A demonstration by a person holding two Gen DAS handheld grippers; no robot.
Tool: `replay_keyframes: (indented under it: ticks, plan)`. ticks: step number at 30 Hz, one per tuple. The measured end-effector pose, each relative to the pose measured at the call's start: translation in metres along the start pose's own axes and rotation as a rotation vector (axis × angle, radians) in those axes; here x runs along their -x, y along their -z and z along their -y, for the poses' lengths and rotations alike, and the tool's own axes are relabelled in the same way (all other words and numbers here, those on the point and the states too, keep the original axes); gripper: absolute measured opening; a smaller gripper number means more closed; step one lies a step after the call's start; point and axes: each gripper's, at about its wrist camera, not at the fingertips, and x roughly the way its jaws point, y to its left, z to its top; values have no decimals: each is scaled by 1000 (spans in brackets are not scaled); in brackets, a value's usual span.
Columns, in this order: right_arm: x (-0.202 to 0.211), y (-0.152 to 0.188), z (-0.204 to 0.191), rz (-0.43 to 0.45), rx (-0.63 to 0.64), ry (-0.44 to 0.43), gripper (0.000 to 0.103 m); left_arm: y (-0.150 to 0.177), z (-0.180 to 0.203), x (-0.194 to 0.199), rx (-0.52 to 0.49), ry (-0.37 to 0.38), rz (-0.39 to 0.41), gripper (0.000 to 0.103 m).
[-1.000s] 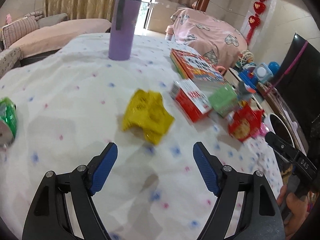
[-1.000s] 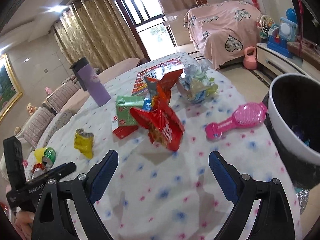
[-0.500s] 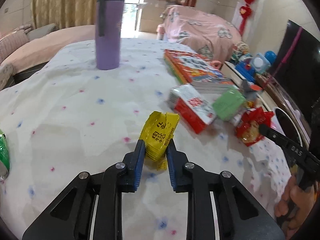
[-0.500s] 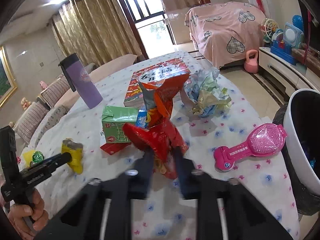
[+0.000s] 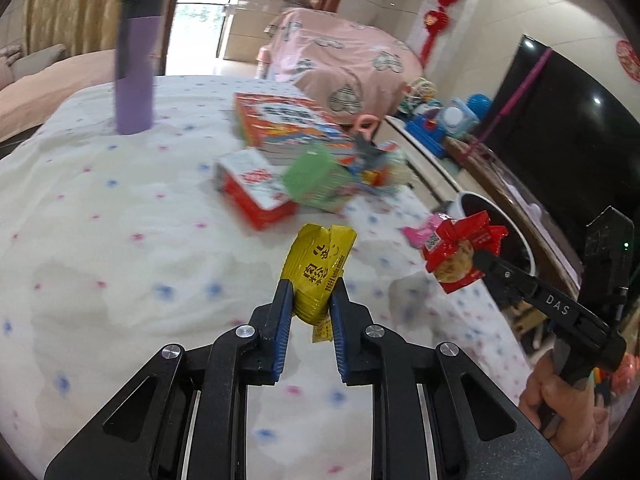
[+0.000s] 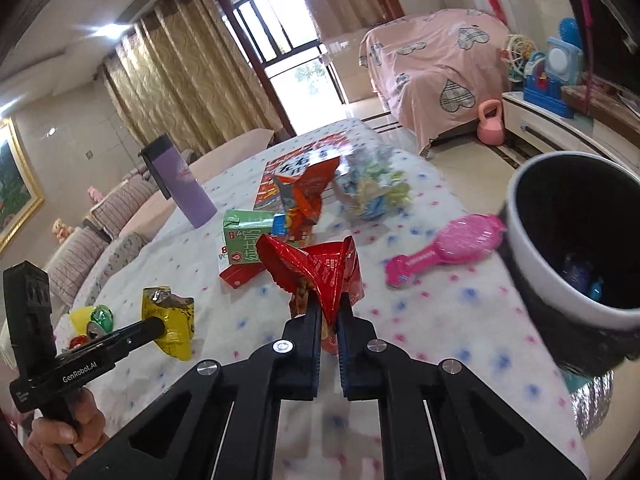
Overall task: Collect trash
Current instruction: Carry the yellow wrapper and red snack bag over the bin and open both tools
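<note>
The left gripper (image 5: 311, 305) has its fingers still closing on a yellow wrapper (image 5: 318, 270), pads pressed to both sides. The right gripper (image 6: 329, 314) fingers, closing too, pinch a red wrapper (image 6: 320, 270). Both wrappers hang above the bench (image 6: 440, 312). Beside the bench's right edge stands a bin (image 6: 560, 292) with a few bits of trash inside. A pink brush (image 6: 448, 248) lies near that edge; a green carton (image 6: 244, 240) and purple flask (image 6: 180, 184) sit farther back.
</note>
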Motion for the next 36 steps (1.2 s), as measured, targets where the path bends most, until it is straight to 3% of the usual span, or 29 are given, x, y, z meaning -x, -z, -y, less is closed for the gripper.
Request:
replay_keyframes:
  ticks: [19,36]
  plan:
    - [71,13,63,88,-120,89,7,0,90,-16,-114,132,-30,18]
    - [102,6,109,155,-187,156,7,-13,149,-39,-189,196,-48,18]
